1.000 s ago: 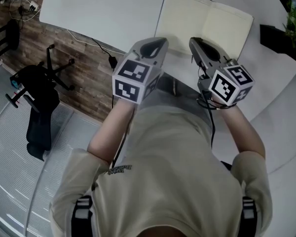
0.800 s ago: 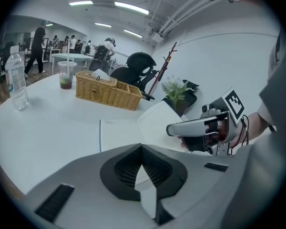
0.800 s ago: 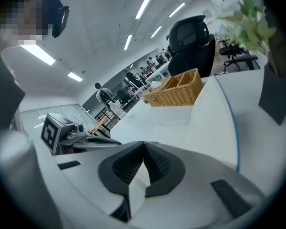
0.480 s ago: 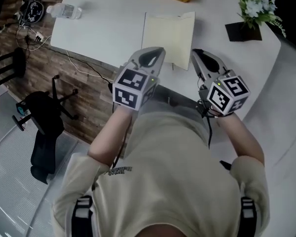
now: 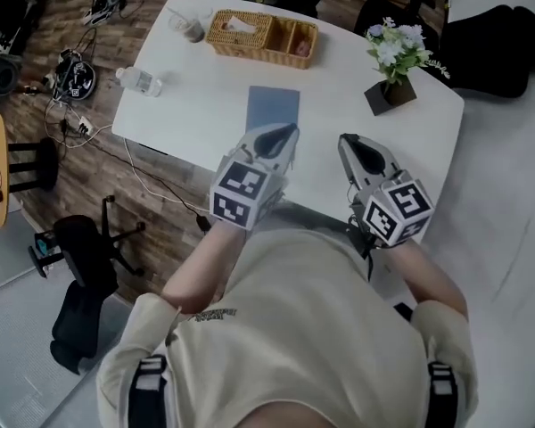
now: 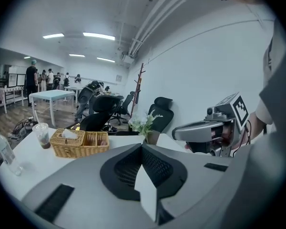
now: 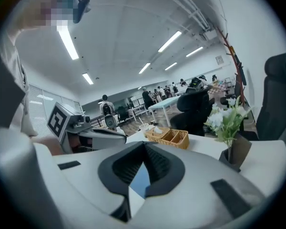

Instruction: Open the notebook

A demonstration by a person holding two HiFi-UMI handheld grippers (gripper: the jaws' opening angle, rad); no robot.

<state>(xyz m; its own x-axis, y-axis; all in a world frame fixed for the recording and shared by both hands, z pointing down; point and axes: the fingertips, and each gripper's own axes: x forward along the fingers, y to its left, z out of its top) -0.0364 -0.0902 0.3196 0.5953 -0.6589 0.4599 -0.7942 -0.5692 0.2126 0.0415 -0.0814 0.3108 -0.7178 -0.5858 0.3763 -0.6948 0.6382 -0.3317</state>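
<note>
We find the notebook (image 5: 273,107) in the upper middle of the head view, lying flat on the white table (image 5: 196,105) with its blue cover up. It is closed, so we judge the opening not yet done. The left gripper (image 5: 281,134) and right gripper (image 5: 349,143) hang side by side at frame centre, close to the person's chest and well above the table. Each has its jaws pressed together on nothing. We read this as a ready pose, with thin joined tips suited to slipping under a cover edge. The notebook's long axis runs nearly up and down the frame. Its far short edge points toward the wicker basket (image 5: 260,36), and its near edge is hidden behind the left gripper. We cannot tell which side carries the spine.
</note>
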